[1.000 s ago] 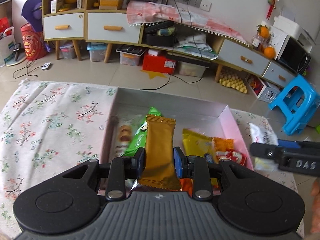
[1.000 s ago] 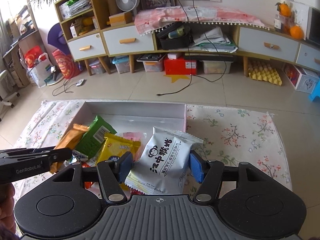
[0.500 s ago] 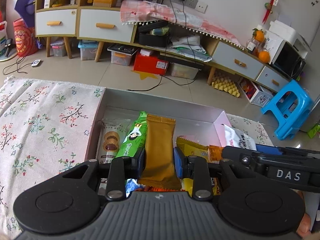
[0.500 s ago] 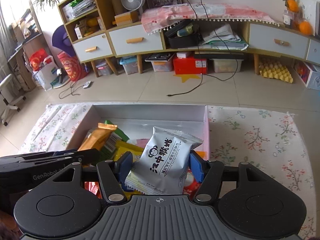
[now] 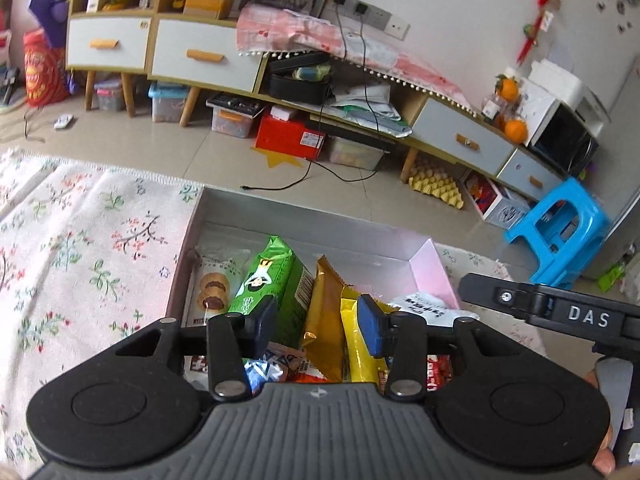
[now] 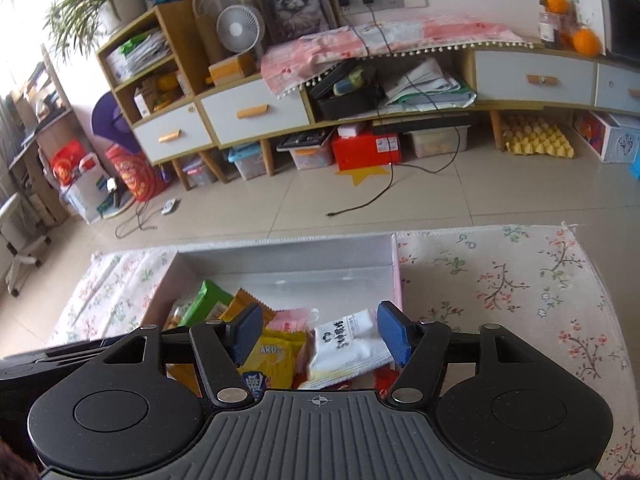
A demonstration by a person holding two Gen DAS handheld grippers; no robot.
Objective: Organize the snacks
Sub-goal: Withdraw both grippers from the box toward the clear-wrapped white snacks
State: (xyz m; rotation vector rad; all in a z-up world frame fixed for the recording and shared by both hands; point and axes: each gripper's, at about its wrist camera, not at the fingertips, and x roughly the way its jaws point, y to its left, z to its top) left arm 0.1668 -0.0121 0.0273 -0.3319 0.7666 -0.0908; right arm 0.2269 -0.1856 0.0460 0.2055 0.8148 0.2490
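A shallow pink and grey box [image 5: 434, 264] [image 6: 280, 258] sits on the floral cloth and holds several snack packs. My left gripper [image 5: 318, 324] is open above the box; the gold-brown pack [image 5: 326, 320] lies in the box below it, between a green pack [image 5: 276, 284] and a yellow pack [image 5: 358, 344]. My right gripper [image 6: 320, 332] is open over the box's right part; the white pack [image 6: 348, 344] lies in the box under it, next to a yellow pack [image 6: 276, 356]. The right gripper's body shows in the left wrist view [image 5: 560, 312].
The floral cloth [image 5: 80, 248] [image 6: 500, 280] spreads left and right of the box. Beyond it is tiled floor with a black cable [image 6: 384, 196], a long low cabinet [image 6: 360, 100] with storage boxes under it, and a blue stool [image 5: 560, 232] at the right.
Both grippers opened. The gold-brown pack dropped from the left gripper into the box, and the white pack dropped from the right gripper into the box. Both grippers rose slightly.
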